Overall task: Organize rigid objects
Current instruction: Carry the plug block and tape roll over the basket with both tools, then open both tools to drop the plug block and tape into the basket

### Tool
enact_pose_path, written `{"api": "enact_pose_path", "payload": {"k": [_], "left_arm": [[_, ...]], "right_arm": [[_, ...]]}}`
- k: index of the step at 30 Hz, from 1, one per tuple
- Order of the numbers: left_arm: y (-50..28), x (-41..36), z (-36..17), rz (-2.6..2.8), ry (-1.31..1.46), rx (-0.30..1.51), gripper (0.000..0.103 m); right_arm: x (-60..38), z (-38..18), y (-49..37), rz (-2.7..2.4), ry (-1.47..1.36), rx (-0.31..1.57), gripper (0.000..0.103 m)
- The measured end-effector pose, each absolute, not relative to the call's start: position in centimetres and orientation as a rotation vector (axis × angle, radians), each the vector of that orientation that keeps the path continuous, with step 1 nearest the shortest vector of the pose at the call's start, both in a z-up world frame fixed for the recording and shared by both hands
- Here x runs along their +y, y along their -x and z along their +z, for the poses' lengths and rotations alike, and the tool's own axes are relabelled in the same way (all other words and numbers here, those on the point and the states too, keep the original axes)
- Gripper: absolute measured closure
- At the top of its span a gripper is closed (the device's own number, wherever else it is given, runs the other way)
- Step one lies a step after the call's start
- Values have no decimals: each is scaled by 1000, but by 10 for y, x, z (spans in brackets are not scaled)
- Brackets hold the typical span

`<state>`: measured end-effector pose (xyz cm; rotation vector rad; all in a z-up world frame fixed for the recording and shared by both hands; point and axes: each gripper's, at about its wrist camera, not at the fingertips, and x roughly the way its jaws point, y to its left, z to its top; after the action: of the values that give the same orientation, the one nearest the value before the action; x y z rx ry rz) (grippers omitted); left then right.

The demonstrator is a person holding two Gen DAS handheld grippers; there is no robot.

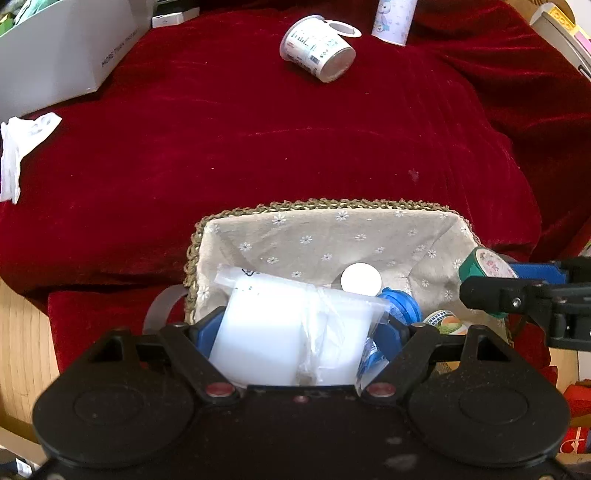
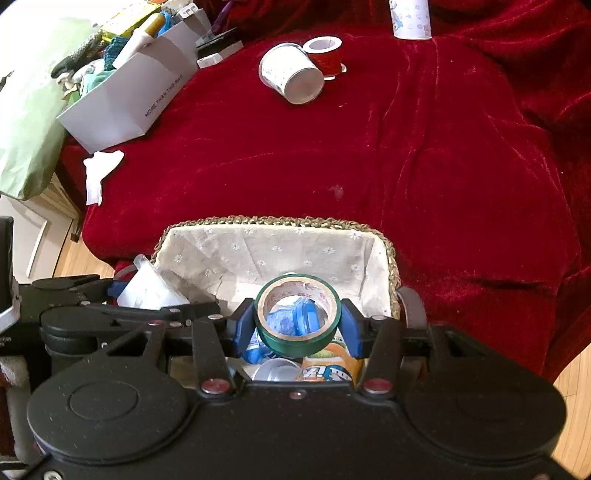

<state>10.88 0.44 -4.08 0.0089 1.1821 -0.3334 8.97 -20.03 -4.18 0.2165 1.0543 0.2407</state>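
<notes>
A woven basket (image 1: 317, 205) with a flowered cloth lining stands at the near edge of the red cloth; it also shows in the right wrist view (image 2: 273, 221). My left gripper (image 1: 299, 332) is shut on a white plastic container in a clear bag (image 1: 280, 332), held over the basket's near left part. My right gripper (image 2: 297, 325) is shut on a green tape roll (image 2: 295, 341), held over the basket's right part; the roll also shows in the left wrist view (image 1: 487, 264). Inside the basket lie a blue-capped bottle (image 1: 400, 304), a white round lid (image 1: 361, 278) and a printed can (image 2: 328, 363).
A white cup (image 1: 317, 48) lies on its side at the far middle of the red cloth (image 1: 277, 140), beside a red tape roll (image 2: 327, 55). A patterned tube (image 1: 393, 18) stands behind. An open white box (image 2: 129, 99) and crumpled white paper (image 1: 22, 147) are at left.
</notes>
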Motion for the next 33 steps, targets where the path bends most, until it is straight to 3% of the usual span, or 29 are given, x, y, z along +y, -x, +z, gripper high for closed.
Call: {"api": "enact_pose_path", "payload": {"k": [4,33], "left_arm": [[-106,4,-38,-326,-21,1171,8],[-100,5,-37,-339,-40,1189,5]], "right_arm": [[-200,-39,-90,229,-204,1040,52],[-207,-44,-93,230,-230,1071,52]]}}
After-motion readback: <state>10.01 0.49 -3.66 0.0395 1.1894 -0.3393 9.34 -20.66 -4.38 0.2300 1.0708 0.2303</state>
